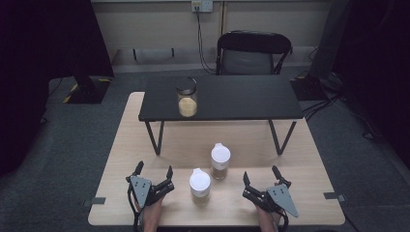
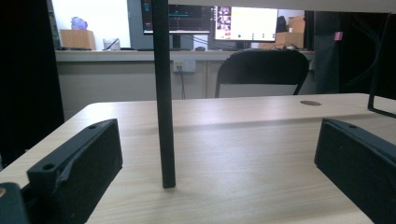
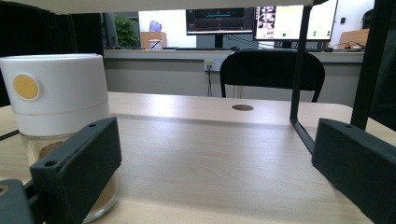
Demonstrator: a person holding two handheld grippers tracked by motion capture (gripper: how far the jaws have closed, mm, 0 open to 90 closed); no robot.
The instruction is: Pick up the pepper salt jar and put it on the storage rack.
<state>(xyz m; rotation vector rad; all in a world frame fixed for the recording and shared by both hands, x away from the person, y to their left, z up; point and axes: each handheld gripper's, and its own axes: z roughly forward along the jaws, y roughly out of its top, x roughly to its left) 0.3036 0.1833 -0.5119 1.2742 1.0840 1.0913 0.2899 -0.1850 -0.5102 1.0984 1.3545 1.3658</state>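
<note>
— From above: what are the two hands doing at the counter (image 1: 121, 159)?

— Both wait at the near edge. The left gripper (image 1: 153, 170) and right gripper (image 1: 261, 175) are spread wide, holding nothing. Two white-lidded jars stand between them: the near jar (image 1: 199, 186) and the far jar (image 1: 220, 161) just behind it. An open jar (image 1: 187, 99) sits on the black shelf (image 1: 232, 96) beyond.

— And along the left gripper?

— Its released jaws frame a shelf leg (image 2: 163, 93) and bare wood.

— The right gripper's camera?

— A jar (image 3: 60, 126) stands close by its left jaw, outside the open gap. To grasp well, I'd judge, it should swing toward the jar, centre it, and close on the glass below the lid.
</note>
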